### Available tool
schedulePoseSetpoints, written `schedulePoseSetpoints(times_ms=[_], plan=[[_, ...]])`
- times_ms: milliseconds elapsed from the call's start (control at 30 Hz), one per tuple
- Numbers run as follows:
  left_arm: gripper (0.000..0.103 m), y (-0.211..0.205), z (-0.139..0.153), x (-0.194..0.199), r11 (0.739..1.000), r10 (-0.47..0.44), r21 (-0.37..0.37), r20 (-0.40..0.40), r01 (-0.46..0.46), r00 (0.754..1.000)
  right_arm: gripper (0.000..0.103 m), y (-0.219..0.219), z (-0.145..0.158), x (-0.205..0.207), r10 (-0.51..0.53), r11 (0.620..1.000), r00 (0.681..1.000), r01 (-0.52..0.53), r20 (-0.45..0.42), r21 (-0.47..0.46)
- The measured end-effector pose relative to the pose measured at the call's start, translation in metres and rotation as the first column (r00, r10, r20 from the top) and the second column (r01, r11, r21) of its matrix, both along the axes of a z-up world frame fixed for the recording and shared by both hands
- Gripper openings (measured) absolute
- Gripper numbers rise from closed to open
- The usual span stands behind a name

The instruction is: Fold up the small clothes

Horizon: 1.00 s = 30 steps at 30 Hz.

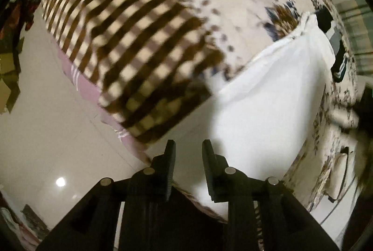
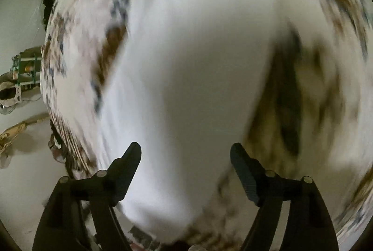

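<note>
Where the left wrist view looks down, the left hand-held gripper has its jaws a little way apart, with nothing between them. A white garment lies flat and smooth on the bed, just past the fingertips. The bed has a cover with brown and cream checks and small spots. A pale shiny floor shows beside the bed.

From the right wrist view, the right hand-held gripper has its jaws wide apart and empty. The white garment fills the middle, plain and blurry, lying on the patterned bed cover.
</note>
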State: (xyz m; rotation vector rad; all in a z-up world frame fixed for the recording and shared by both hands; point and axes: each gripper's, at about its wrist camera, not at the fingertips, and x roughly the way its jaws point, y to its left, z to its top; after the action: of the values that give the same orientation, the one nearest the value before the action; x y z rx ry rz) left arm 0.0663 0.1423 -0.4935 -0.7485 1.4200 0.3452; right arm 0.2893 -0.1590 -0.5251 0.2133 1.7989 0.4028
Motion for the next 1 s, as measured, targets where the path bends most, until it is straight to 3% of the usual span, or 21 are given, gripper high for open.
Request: schedulePoseSetpoints(times_ms=[167,233,367,467,567,700,900,1000], plan=[[0.021,-0.042,0.015,0.061,0.994,-0.107,0.029,0.060,0.106,0.992,0.081,-0.019,-0.045,-0.098,-0.127,0.988,0.980,0.139,-0.153,0.073],[0.021,-0.056,0.020,0.090,0.987,-0.159,0.046,0.089,0.156,0.983,0.081,-0.022,-0.056,-0.121,-0.155,0.983,0.977,0.167,-0.145,0.072],[0.021,-0.074,0.031,0.154,0.971,-0.239,0.065,0.158,0.231,0.958,0.081,-0.024,-0.052,-0.125,-0.196,0.973,0.973,0.208,-0.119,0.097],[0.021,-0.078,0.039,0.221,0.955,-0.297,0.092,0.222,0.283,0.929,0.081,-0.043,-0.029,-0.089,-0.266,0.956,0.963,0.268,-0.037,0.121],[0.021,-0.079,0.040,0.290,0.927,-0.369,0.171,0.256,0.334,0.893,0.081,-0.057,-0.019,-0.042,-0.326,0.940,0.945,0.321,0.029,0.112],[0.021,-0.075,0.015,0.371,0.896,-0.440,0.193,0.249,0.401,0.863,0.081,-0.077,-0.014,0.031,-0.398,0.915,0.911,0.386,0.109,0.115],[0.021,-0.079,-0.039,0.454,0.848,-0.527,0.065,0.213,0.526,0.823,0.082,-0.086,-0.031,0.135,-0.454,0.890,0.876,0.439,0.163,0.125],[0.021,-0.080,-0.045,0.465,0.829,-0.526,-0.041,0.278,0.557,0.804,0.082,-0.089,-0.037,0.169,-0.439,0.898,0.879,0.424,0.185,0.112]])
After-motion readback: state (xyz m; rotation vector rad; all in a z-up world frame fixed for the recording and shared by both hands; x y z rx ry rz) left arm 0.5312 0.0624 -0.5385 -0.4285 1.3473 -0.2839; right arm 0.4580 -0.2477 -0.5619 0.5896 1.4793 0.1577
